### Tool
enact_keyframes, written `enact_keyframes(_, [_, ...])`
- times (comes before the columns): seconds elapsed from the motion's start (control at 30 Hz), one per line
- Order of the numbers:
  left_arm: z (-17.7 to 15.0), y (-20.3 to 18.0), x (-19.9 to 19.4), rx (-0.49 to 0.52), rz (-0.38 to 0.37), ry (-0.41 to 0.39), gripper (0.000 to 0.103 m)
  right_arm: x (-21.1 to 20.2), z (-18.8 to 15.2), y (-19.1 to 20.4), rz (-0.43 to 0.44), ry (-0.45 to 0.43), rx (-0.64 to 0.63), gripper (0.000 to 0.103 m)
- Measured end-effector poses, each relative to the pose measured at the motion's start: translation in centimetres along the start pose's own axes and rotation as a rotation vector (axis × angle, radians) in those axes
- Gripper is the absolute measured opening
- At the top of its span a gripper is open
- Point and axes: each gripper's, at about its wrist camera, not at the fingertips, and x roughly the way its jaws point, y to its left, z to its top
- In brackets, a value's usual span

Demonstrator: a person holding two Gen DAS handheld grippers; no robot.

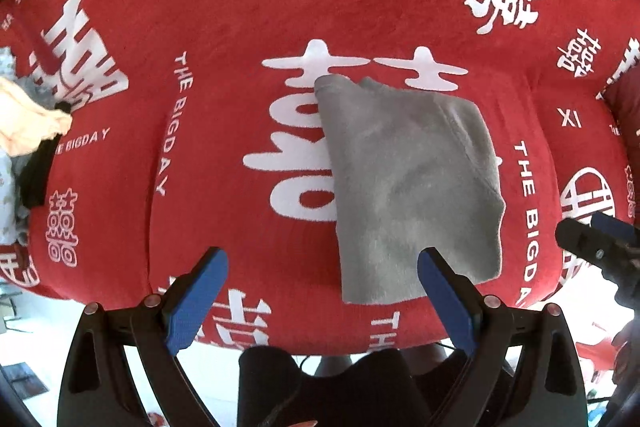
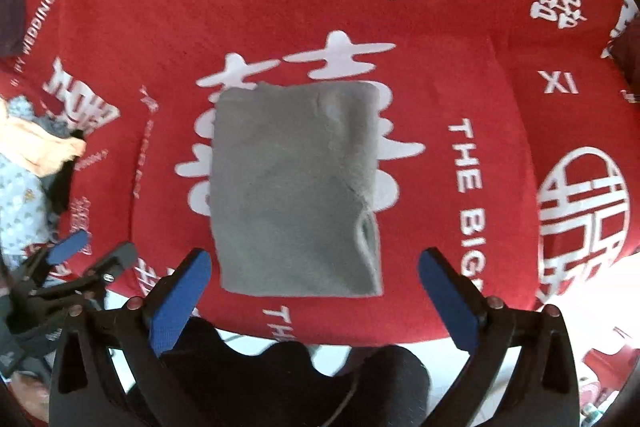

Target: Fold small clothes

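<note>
- The left gripper (image 1: 322, 301) is held with its jaws spread wide; nothing is gripped, and the blue pads (image 1: 196, 301) are kept clear of the fabric.
- The right gripper (image 2: 314, 297) is likewise spread wide and nothing is pinched.
- A folded grey garment (image 2: 296, 187) is laid flat on the red blanket (image 2: 460, 27), just beyond both sets of fingertips.
- A pile of clothes (image 2: 28, 163) is seen at the blanket's left edge.

Two wrist fisheye views look steeply down from the near edge, close above a red cloth-covered table (image 1: 248, 7); both share the grey folded garment (image 2: 296, 187)
</note>
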Motion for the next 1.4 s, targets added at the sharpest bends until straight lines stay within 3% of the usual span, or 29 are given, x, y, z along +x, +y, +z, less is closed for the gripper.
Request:
enact_keyframes(0.17, [-0.4, 0.2, -0.6, -0.028, 0.010, 0.032, 0.096, -0.7, -0.4, 0.7, -0.051, 0.017, -0.015, 0.103])
enact_keyframes(1.4, [-1.0, -0.3, -3.0, -0.006, 0.014, 0.045, 0.096, -2.4, -1.1, 2.8, -0.096, 0.033, -0.056, 0.103])
